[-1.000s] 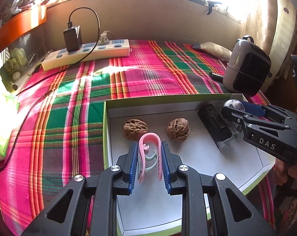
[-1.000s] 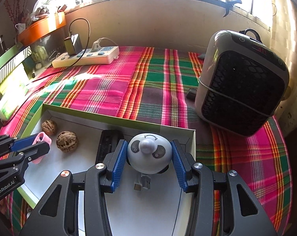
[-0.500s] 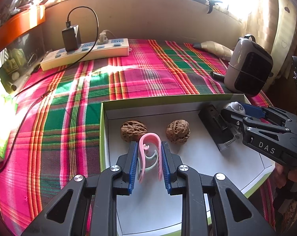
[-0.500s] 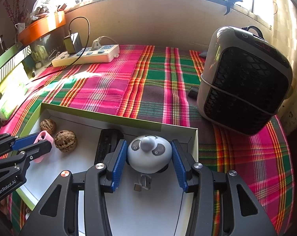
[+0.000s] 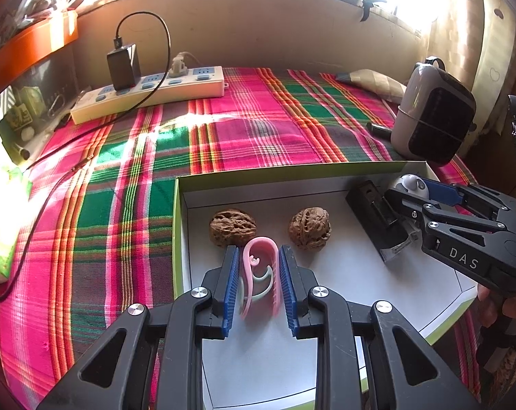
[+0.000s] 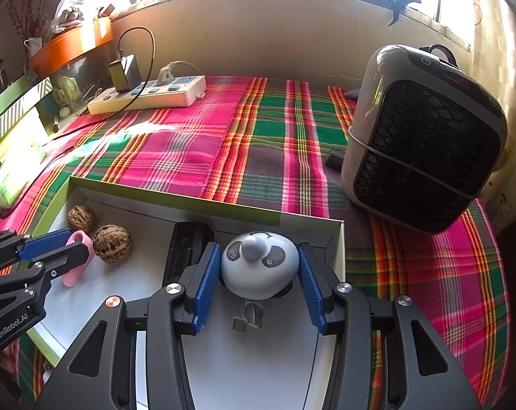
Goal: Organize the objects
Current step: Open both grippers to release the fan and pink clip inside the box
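Observation:
A white box with a green rim [image 5: 181,232] [image 6: 175,198] lies on the plaid cloth. In it are two walnuts [image 5: 233,227] [image 5: 309,228], also seen in the right wrist view [image 6: 82,218] [image 6: 113,243], and a black stapler [image 5: 377,218] [image 6: 184,249]. My left gripper [image 5: 259,256] [image 6: 57,247] stands around a pink clip [image 5: 259,266] [image 6: 76,266] low over the box floor, with small gaps beside the clip. My right gripper [image 6: 259,259] [image 5: 408,191] stands around a white panda-faced toy [image 6: 259,264] [image 5: 411,182] in the box's far right corner, pads slightly apart from it.
A grey heater with a black grille [image 6: 425,150] [image 5: 434,119] stands right of the box. A white power strip with a black charger [image 5: 148,92] [image 6: 148,94] lies at the back. A green pack [image 5: 1,235] sits at the left edge. An orange shelf [image 6: 69,48] hangs at the back left.
Both grippers have opened slightly around their objects and lowered them into the box. The view has shifted a little toward me.

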### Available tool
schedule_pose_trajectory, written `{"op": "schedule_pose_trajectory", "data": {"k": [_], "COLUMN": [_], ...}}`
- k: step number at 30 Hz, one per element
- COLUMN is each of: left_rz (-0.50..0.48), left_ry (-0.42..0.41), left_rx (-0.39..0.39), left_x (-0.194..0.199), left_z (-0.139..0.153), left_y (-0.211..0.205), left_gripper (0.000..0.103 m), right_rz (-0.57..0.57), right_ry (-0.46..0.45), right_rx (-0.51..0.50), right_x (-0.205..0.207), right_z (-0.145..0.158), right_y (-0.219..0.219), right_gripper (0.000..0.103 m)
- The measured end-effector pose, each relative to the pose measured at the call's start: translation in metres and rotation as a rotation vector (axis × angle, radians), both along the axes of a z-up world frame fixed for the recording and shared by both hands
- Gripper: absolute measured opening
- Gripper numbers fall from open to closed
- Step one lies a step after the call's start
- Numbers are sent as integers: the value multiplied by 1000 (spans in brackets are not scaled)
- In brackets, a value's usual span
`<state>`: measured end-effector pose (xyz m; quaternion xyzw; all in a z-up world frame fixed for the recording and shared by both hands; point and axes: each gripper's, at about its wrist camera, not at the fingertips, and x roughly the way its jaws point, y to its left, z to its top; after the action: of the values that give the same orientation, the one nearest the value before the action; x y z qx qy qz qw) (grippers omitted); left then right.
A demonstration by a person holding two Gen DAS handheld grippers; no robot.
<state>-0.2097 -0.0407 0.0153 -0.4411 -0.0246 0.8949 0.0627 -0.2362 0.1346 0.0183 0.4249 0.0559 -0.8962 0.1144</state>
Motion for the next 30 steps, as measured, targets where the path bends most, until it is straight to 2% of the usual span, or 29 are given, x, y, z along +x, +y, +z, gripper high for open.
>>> {"op": "schedule_pose_trajectory", "data": {"k": [18, 30], "left_rz": [-3, -1], "left_ry": [0, 1], "left_rx": [-6, 2], "left_x": [1, 2], "left_z": [0, 0], "left_y": [1, 1], "left_gripper": [26, 30], "right_rz": [-13, -12], "right_ry": [10, 26], "right_rx": [2, -15], "right_x": [2, 9], "right_z": [0, 2], "right_y": [0, 0], "right_gripper": [48, 55]}}
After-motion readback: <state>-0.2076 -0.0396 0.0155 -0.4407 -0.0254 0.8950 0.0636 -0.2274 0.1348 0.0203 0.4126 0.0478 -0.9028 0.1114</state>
